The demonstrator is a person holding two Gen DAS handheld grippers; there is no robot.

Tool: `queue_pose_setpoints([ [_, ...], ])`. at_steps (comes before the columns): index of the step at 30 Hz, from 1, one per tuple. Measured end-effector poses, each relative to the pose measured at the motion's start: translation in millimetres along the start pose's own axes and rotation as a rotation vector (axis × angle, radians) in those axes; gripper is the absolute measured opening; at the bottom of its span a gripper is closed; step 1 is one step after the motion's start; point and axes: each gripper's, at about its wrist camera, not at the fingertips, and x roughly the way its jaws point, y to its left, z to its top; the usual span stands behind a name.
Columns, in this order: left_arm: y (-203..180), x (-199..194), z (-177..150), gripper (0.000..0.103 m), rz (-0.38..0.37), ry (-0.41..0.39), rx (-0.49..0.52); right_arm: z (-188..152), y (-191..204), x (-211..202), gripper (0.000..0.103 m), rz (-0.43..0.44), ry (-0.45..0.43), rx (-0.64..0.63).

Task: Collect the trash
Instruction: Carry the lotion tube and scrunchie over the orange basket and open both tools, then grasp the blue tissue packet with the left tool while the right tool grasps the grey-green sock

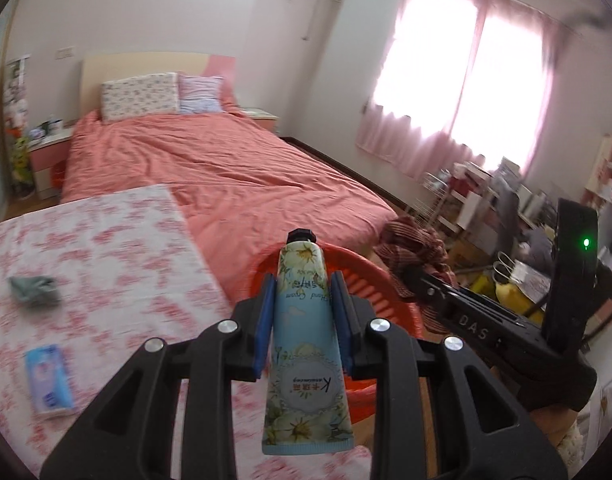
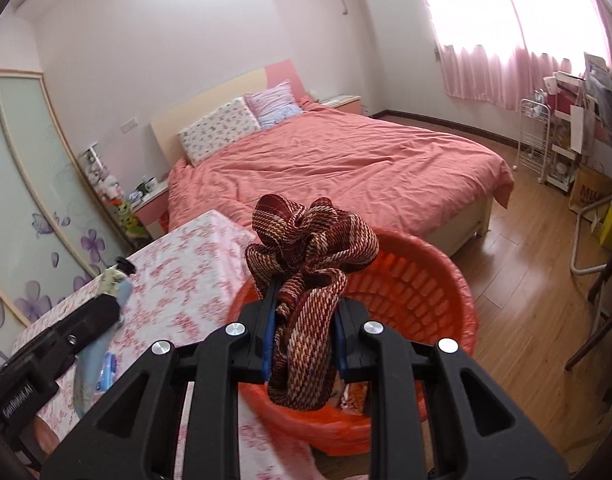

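Observation:
My left gripper (image 1: 301, 300) is shut on a hand cream tube (image 1: 301, 336), blue with flowers and a black cap, held over the near rim of the orange basket (image 1: 358, 276). My right gripper (image 2: 303, 312) is shut on a crumpled red woven cloth (image 2: 310, 240) and holds it above the orange basket (image 2: 418, 280). In the left wrist view the cloth (image 1: 414, 248) and right gripper show at the right. In the right wrist view the tube (image 2: 117, 284) and left gripper show at the left.
A table with a pink floral cloth (image 1: 105, 260) holds a grey-green crumpled item (image 1: 35, 290) and a blue tissue pack (image 1: 47, 380). A bed with a salmon cover (image 1: 225, 168) lies behind. Shelves and clutter (image 1: 506, 208) stand at the right on a wooden floor (image 2: 526, 300).

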Motion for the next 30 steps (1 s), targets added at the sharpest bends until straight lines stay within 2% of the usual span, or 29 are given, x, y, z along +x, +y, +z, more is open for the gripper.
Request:
queue_pose_setpoints([
  [9,-21,59,5,0.028,-0.021,0.046,0.024,8,-31,18,0.025,-0.002,0.014,0.074],
  [11,-18,68,5,0.035,0.006,0.051,0.019,8,-33,25,0.036,0.005,0.03,0.083],
  [12,-15,71,5,0.045,0.019,0.058,0.012,6,-33,30,0.043,0.007,0.044,0.087],
  [14,-5,76,2,0.049,0.053,0.068,-0.007,3,-35,41,0.054,-0.004,0.068,0.091],
  [15,1,77,0,0.049,0.065,0.077,-0.018,1,-36,42,0.055,-0.01,0.074,0.091],
  [20,31,65,-11,0.053,0.148,0.087,-0.034,-10,-38,43,0.059,-0.021,0.092,0.086],
  [22,44,56,-14,0.058,0.184,0.086,-0.038,-11,-37,41,0.059,-0.022,0.097,0.081],
  [30,112,5,-38,0.072,0.384,0.073,-0.087,-17,-20,41,0.059,-0.014,0.118,0.025],
])
